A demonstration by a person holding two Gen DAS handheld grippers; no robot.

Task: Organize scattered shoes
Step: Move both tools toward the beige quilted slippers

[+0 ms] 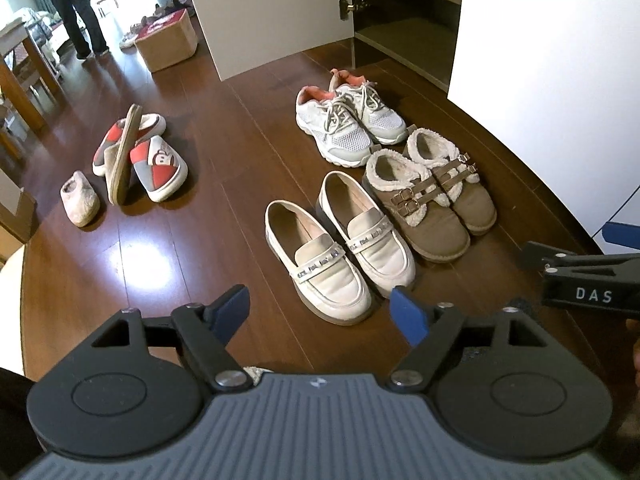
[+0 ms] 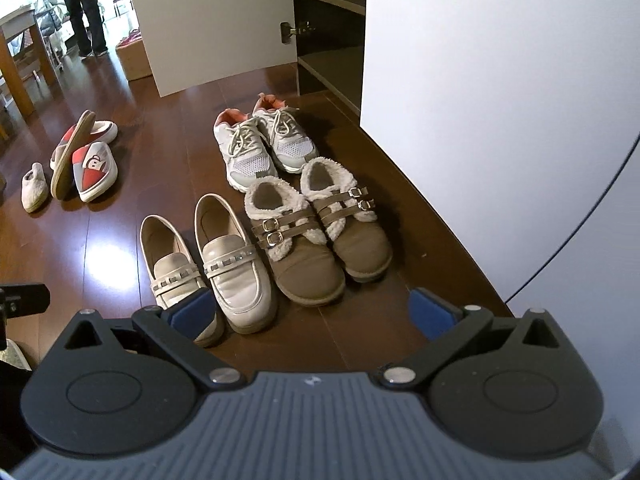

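left gripper | black frame, grey ribbed body | blue fingers | silver screws

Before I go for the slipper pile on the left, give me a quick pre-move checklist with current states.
1. Left tongs open and empty: ok.
2. Right tongs open and empty: ok.
3. Three pairs near the cabinet set side by side, cream loafers, brown fleece shoes, white sneakers: ok.
4. Slipper pile sorted: not ok, one brown slipper stands on edge.
5. Mate of grey slipper: cannot tell.
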